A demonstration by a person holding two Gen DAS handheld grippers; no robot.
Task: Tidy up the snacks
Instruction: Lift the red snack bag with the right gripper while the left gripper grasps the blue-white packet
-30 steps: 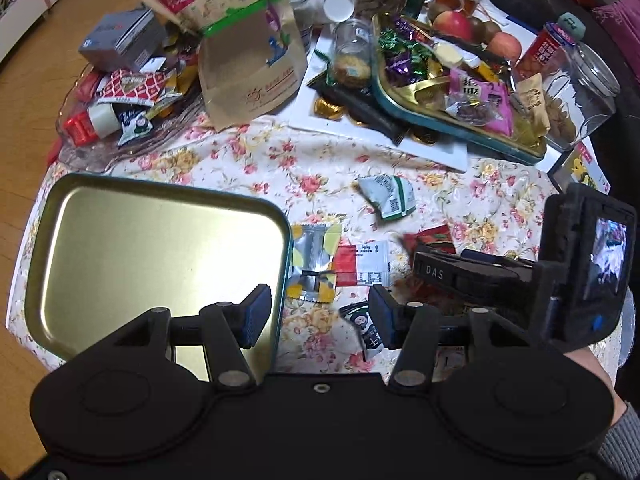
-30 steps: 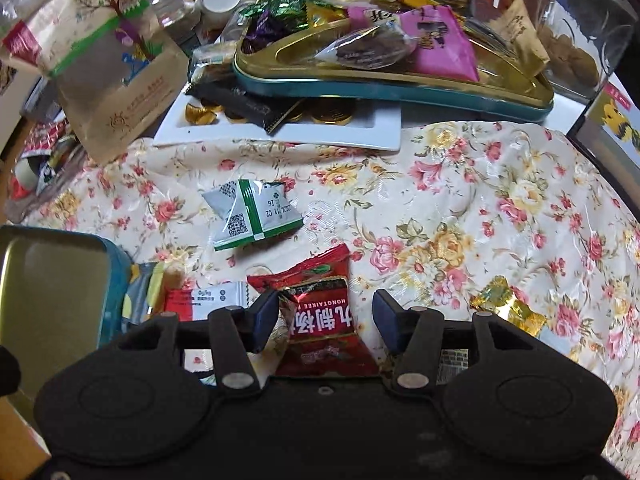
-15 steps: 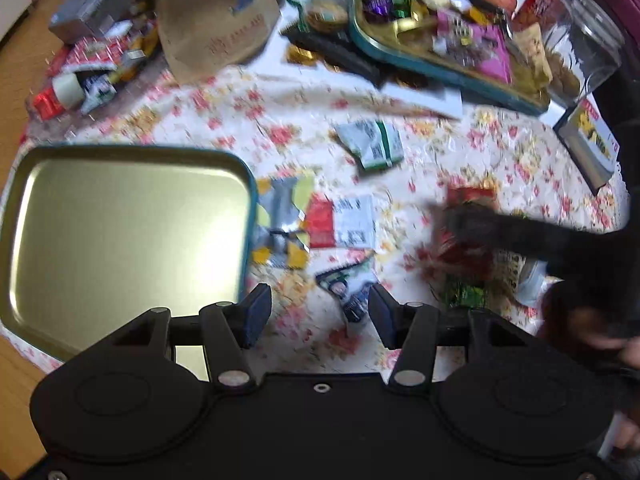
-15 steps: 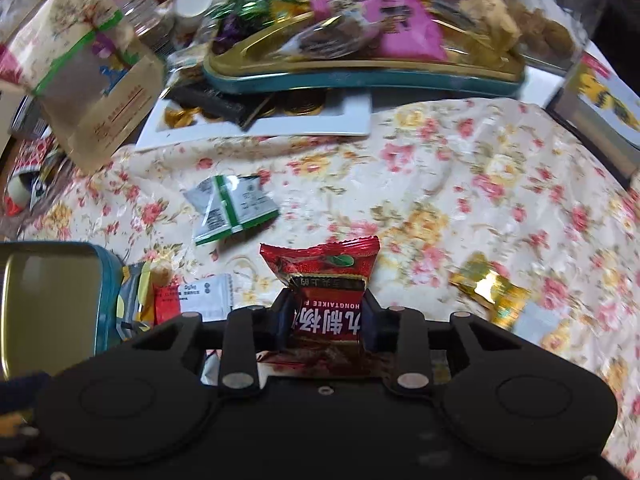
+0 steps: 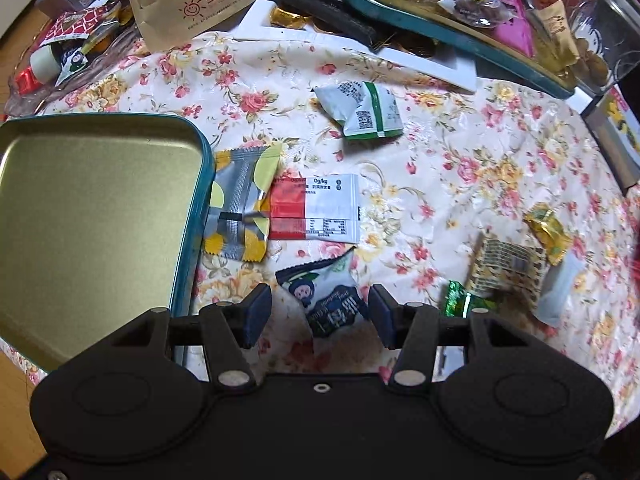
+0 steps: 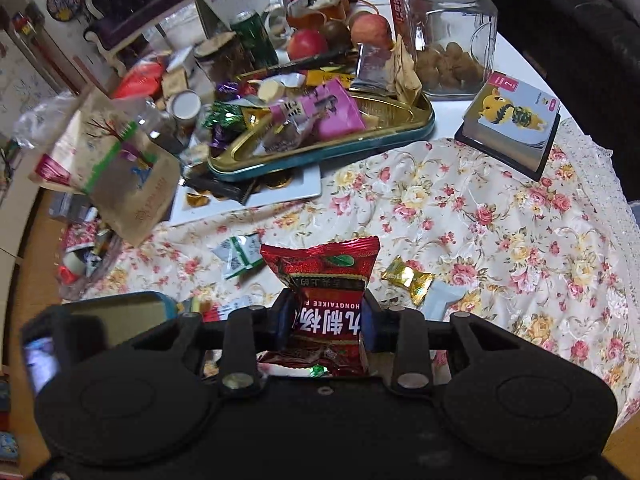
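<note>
Pinching red snack packet (image 6: pixel 324 300), right gripper (image 6: pixel 325 320)

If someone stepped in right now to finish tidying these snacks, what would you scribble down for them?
Right gripper: shut on the red snack packet, lifted clear of the cloth.
Left gripper: open, hovering over the dark blue packet, pads not touching it.
Gold tray: nothing in it.
Loose on the floral cloth: green-and-white packet, red-and-white sachet, grey-and-yellow wrapper, gold candy, plus a few more near it.
Done: one packet picked up. Left: nearly everything.
</note>
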